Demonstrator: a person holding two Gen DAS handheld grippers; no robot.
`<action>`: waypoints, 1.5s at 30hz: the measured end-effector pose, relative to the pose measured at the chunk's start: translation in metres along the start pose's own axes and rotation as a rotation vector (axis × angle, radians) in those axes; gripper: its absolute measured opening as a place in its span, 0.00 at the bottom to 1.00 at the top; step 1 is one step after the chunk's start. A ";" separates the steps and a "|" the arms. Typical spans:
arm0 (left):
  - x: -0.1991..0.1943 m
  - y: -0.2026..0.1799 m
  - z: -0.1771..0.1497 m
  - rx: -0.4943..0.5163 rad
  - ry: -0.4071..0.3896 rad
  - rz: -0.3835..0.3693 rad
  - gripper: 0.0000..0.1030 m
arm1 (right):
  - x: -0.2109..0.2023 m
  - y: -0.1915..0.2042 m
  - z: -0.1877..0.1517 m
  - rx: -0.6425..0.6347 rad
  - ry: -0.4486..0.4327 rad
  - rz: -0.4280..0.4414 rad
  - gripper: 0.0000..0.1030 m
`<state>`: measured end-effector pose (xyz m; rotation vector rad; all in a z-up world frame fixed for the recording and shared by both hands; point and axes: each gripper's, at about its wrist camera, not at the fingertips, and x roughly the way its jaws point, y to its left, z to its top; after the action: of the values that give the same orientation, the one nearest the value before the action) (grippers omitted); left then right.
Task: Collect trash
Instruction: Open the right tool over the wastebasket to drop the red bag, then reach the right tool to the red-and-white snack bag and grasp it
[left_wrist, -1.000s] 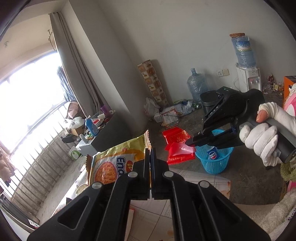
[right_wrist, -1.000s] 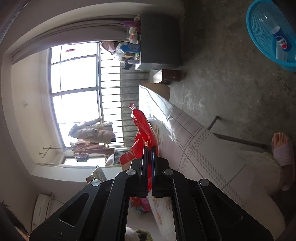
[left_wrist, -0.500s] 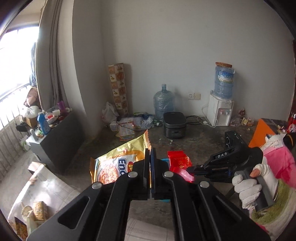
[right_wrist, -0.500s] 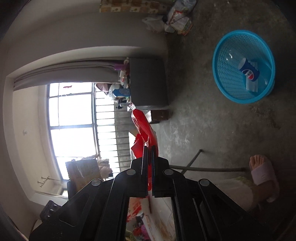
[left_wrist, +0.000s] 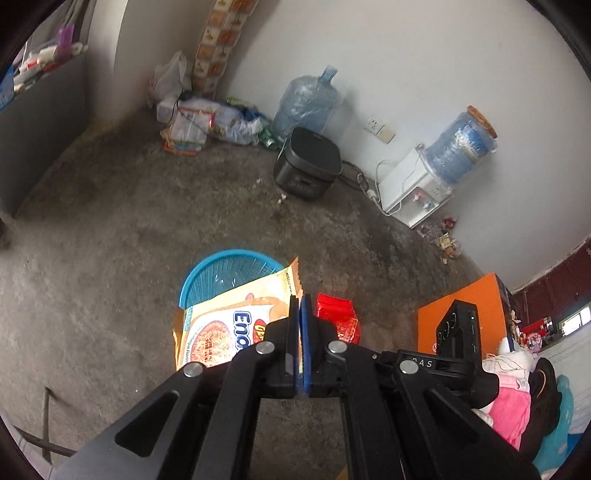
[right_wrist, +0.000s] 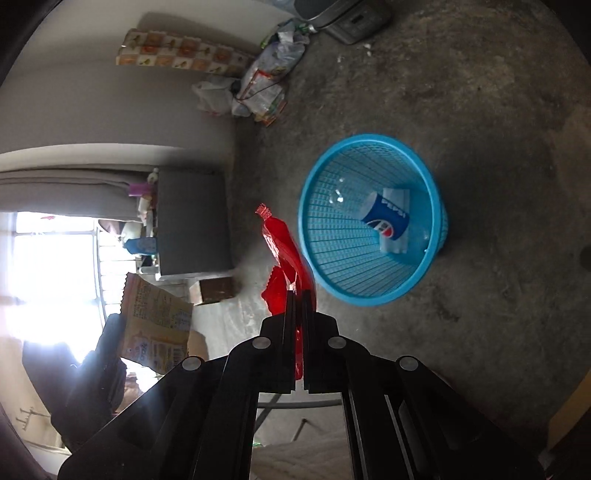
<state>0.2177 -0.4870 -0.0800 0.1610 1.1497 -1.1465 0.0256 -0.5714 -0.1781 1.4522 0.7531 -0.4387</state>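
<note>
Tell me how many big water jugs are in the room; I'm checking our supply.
2. One water jug stands on the floor by the wall behind the black cooker; the other jug sits upside down on the white dispenser. Others may be out of view.

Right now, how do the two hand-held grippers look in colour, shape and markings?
Both are matte black. The left gripper has flat angular link arms with round silver pivot pins and a blue pad between its fingers. The right gripper is built alike; from the left camera its body shows white letters, "DAS".
</note>
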 end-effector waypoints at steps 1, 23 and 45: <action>0.017 0.006 0.003 -0.019 0.027 0.000 0.01 | 0.009 -0.002 0.005 -0.005 0.006 -0.026 0.01; 0.083 0.060 0.027 -0.202 0.032 -0.011 0.34 | 0.063 -0.011 0.043 -0.126 -0.046 -0.314 0.46; -0.263 -0.020 -0.089 -0.034 -0.418 0.076 0.53 | -0.080 0.120 -0.123 -0.741 -0.284 -0.197 0.86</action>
<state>0.1598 -0.2760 0.0918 -0.0600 0.7841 -1.0320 0.0280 -0.4529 -0.0304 0.6116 0.7235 -0.4404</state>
